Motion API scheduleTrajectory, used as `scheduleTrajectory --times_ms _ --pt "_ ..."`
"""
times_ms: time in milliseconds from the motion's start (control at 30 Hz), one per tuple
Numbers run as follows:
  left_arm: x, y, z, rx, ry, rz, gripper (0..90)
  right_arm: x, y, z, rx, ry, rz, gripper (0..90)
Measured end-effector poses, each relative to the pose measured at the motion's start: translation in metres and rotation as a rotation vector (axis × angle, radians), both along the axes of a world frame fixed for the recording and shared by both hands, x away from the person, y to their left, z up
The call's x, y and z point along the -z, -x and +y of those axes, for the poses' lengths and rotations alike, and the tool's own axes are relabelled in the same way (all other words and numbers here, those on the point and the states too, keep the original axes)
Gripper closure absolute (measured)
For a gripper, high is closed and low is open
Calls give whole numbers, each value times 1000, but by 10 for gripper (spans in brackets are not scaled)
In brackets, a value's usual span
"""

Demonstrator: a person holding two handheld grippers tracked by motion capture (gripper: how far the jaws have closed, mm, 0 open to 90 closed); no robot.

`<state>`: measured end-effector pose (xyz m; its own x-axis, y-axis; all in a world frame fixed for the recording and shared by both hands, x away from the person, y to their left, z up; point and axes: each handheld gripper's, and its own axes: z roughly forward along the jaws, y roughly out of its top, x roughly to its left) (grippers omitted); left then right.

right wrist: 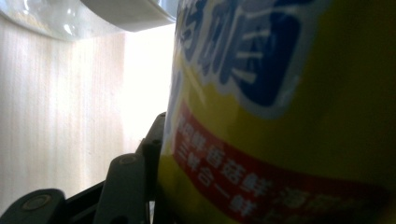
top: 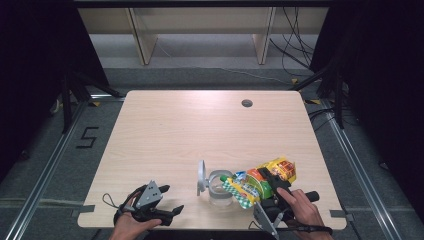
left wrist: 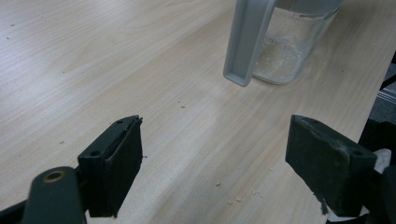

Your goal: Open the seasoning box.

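Gripping a yellow snack bag (top: 260, 182), right gripper (top: 267, 186) fingers; left gripper (left wrist: 215, 163) fingers wide open.

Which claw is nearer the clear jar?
Right. The right claw holds the snack bag tilted at the clear jar; the left claw sits open, apart, toward the table's near-left edge.

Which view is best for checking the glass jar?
Left gripper view: the glass jar is close, with its clear wall, powdery residue and grey lid arm visible. High view shows it small, beside the snack bag. Right gripper view catches its blurred rim.
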<state>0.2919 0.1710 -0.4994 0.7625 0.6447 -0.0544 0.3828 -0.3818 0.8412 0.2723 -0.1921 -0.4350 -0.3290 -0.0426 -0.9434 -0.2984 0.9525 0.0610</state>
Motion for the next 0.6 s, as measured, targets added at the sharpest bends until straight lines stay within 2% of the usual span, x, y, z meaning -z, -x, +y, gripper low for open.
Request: scheduleTrajectory --times_ms 33,67,100,167,200,233,267,300,367,400,433,467,500,533,567,600 --pt "0 -1 1 8 -12 -5 182 4 1 -1 18 -38 18 514" --pt "0 -1 1 8 -23 1 182 4 1 0 14 -28 8 514" --pt "0 0 0 3 -14 6 182 5 2 0 27 -17 5 514" --pt "0 0 1 5 -18 6 182 2 1 2 4 60 -34 514" --pt "0 -1 1 12 -27 -5 182 6 2 2 31 25 -20 514" --pt "0 -1 0 4 -13 6 182 7 3 2 36 31 -23 514" --pt "0 0 0 6 -18 5 182 3 1 3 4 86 -52 514" --pt "0 -1 1 14 -29 -5 182 6 3 3 26 67 -49 514" --pt "0 -1 1 17 -14 -16 182 7 4 4 29 98 -57 514" --pt "-1 -2 1 19 -27 -13 181 6 4 5 17 115 -79 514" --pt "0 -1 1 17 -26 -7 182 4 3 7 -9 155 -104 515" --pt "0 -2 2 24 -39 -15 182 4 2 8 -21 159 -122 515" --pt "-1 -2 2 26 -41 -16 181 4 5 8 10 163 -103 516" --pt "-1 -2 2 24 -37 -17 180 3 4 9 -6 174 -124 516" --pt "0 -2 1 18 -26 -9 180 5 5 10 0 164 -124 517" --pt "0 -1 1 12 -25 5 181 3 6 11 -2 189 -135 521"
